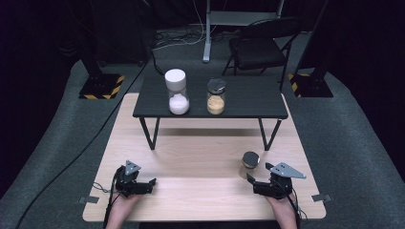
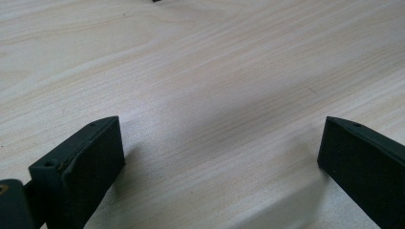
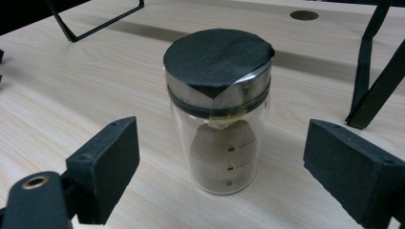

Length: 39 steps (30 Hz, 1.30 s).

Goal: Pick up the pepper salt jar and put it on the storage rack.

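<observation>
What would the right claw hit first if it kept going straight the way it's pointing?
Probably the small clear glass jar with the black taped lid, standing upright just ahead between the right claw's open jaws, not yet touched; exact depth is unclear.

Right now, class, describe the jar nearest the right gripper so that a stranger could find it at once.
Start at the light wooden table, on the side of the open right gripper. The small glass jar stands just ahead of its jaws. Unlike the two jars on the black raised shelf, it stands on the tabletop itself.
</observation>
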Each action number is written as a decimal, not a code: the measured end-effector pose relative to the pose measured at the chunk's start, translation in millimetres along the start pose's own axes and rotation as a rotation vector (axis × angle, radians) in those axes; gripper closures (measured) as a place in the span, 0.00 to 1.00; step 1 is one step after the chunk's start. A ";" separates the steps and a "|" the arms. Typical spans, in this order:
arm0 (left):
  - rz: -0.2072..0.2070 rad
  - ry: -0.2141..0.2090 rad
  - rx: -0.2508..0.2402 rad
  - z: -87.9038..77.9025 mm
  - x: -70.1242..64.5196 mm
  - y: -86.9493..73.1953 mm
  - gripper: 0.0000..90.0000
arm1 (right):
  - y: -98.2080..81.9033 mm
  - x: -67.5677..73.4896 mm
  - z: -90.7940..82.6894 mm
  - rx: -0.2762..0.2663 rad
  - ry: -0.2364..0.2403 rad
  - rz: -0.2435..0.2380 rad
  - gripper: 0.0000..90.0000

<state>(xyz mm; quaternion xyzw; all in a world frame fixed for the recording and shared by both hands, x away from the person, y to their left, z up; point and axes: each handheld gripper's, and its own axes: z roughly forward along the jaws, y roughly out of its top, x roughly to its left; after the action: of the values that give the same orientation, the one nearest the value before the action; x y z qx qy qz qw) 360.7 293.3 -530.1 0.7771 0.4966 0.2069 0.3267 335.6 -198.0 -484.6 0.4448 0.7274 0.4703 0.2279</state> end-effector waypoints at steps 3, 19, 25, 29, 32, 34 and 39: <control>0.000 0.000 0.000 0.0 0.0 0.0 0.02 | 1.1 -1.9 3.8 0.005 0.001 0.006 0.12; 0.000 0.000 0.000 0.0 0.0 0.0 0.02 | 10.5 -5.8 21.9 -0.003 0.037 -0.003 0.15; 0.000 0.000 0.000 0.0 0.0 0.0 0.02 | 13.2 -6.5 29.5 0.001 0.044 -0.013 0.16; 0.000 0.000 0.000 0.0 0.0 0.0 0.02 | 15.9 -4.3 34.3 0.003 0.047 -0.020 0.18; 0.000 0.000 0.000 0.0 0.0 0.0 0.02 | 17.2 -2.7 40.7 0.011 0.046 -0.026 0.21; 0.000 0.000 0.000 0.0 0.0 0.0 0.02 | 18.1 -1.4 42.8 0.014 0.048 -0.027 0.23; 0.000 0.000 0.000 0.0 0.0 0.0 0.02 | 18.8 -0.2 46.7 0.017 0.028 -0.046 0.29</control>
<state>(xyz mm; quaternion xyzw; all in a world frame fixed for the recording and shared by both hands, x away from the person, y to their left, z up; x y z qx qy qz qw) 360.8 293.3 -530.1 0.7770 0.4967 0.2068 0.3267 378.8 -172.6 -489.1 0.4232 0.7445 0.4648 0.2250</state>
